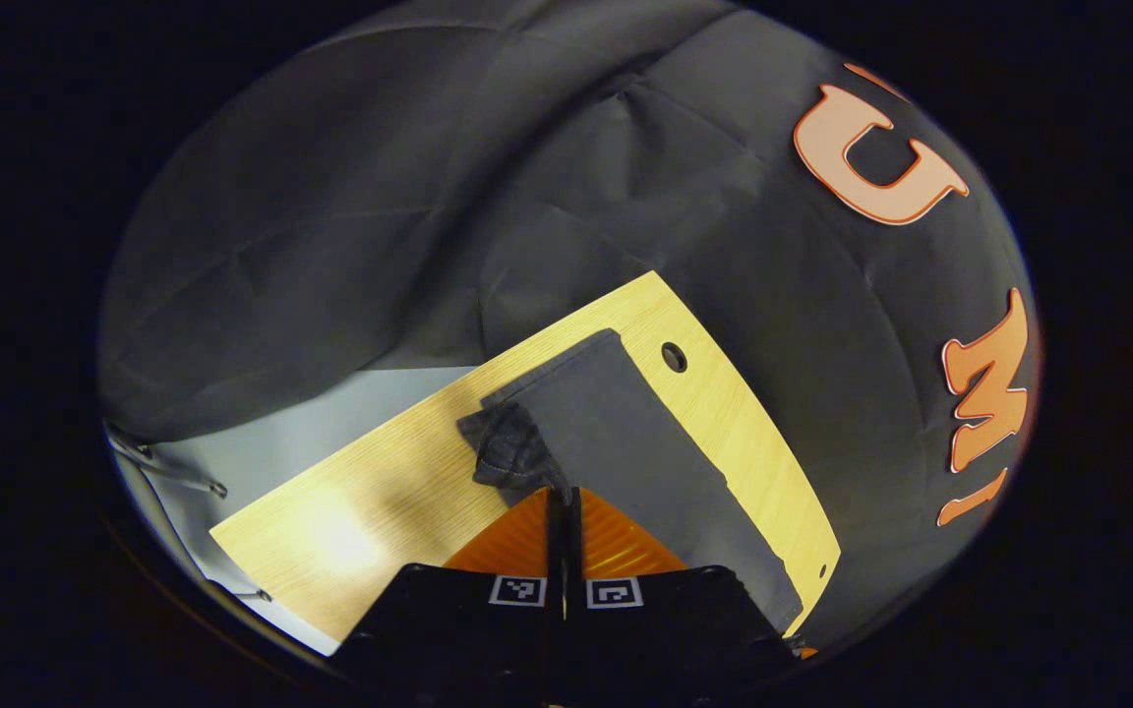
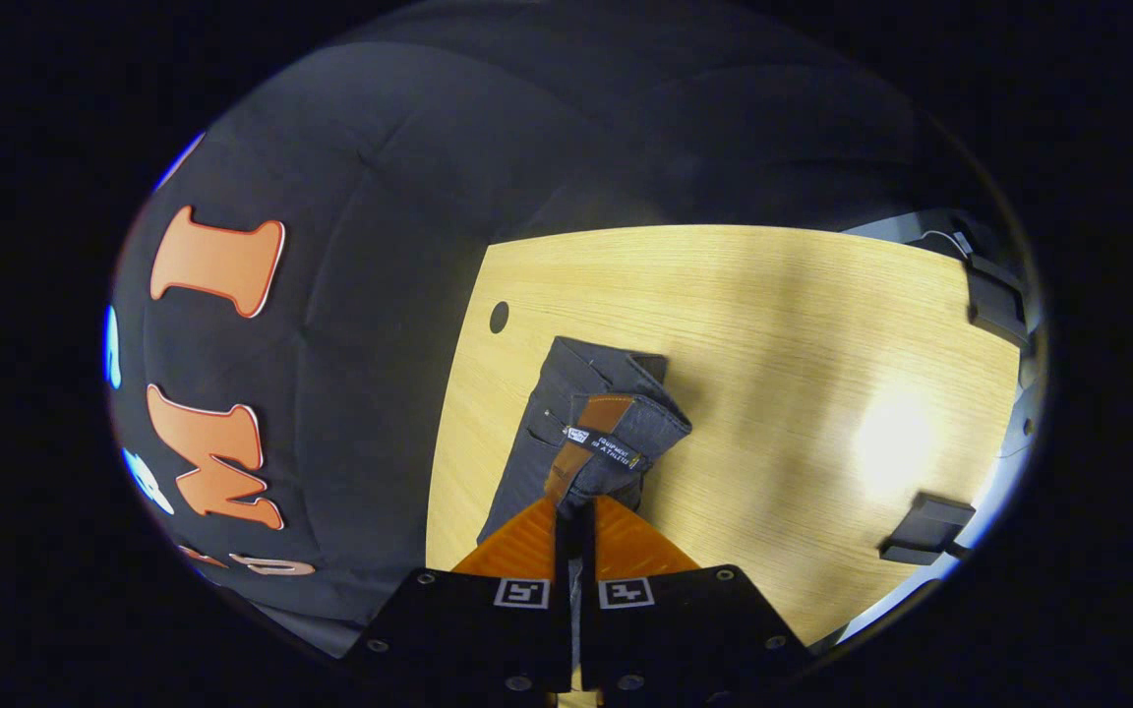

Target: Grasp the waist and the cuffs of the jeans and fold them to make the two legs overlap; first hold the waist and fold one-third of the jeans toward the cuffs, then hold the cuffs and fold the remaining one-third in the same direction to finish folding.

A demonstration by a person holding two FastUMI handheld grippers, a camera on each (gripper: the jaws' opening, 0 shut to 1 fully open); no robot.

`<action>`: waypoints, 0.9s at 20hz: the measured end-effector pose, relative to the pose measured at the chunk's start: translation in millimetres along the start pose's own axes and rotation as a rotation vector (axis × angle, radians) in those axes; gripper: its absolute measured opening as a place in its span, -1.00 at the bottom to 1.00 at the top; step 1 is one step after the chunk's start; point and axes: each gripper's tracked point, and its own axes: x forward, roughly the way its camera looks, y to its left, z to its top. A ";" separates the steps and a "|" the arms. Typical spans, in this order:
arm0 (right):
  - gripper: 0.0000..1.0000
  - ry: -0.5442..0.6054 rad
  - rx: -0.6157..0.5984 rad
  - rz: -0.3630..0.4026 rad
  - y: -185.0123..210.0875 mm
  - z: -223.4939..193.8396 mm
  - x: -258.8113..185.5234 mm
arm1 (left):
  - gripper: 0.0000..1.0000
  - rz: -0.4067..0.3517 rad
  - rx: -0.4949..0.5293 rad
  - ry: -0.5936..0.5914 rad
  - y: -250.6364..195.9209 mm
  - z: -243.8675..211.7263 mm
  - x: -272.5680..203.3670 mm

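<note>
Dark grey jeans (image 1: 645, 442) lie as a long strip near one edge of the wooden table (image 1: 380, 492). In the left gripper view, my left gripper (image 1: 563, 500) is shut on a bunched, seamed end of the jeans (image 1: 507, 452), which is lifted off the board. In the right gripper view, my right gripper (image 2: 574, 509) is shut on the waist (image 2: 616, 428), where a brown patch and a small label show. That waist end is pulled up and folded back, and the rest of the jeans (image 2: 537, 442) lies flat beneath it on the table (image 2: 773, 344).
A round hole (image 1: 674, 357) pierces the table near the jeans, seen again as a hole (image 2: 499, 317) in the right gripper view. Black fixtures (image 2: 925, 528) (image 2: 994, 295) sit at the table's far edges. Black cloth wall (image 1: 429, 197) surrounds the table; grey floor (image 1: 330, 423) lies beside it.
</note>
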 end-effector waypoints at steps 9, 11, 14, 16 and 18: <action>-0.92 0.042 -0.062 -0.014 54.7 24.3 47.3 | -0.99 0.021 0.128 -0.004 -49.6 50.8 40.9; -0.92 0.053 -0.080 -0.022 62.1 28.2 57.4 | -0.99 0.039 0.163 -0.014 -54.8 61.9 52.7; -0.92 0.077 -0.075 -0.045 67.7 31.6 79.6 | -0.99 0.070 0.159 0.000 -57.5 65.0 70.6; -0.92 0.088 -0.077 -0.077 65.0 33.4 99.3 | -0.99 0.090 0.176 0.002 -61.7 68.9 82.5; -0.92 0.097 -0.062 -0.089 65.3 37.3 114.0 | -0.99 0.109 0.191 -0.001 -68.0 74.3 97.3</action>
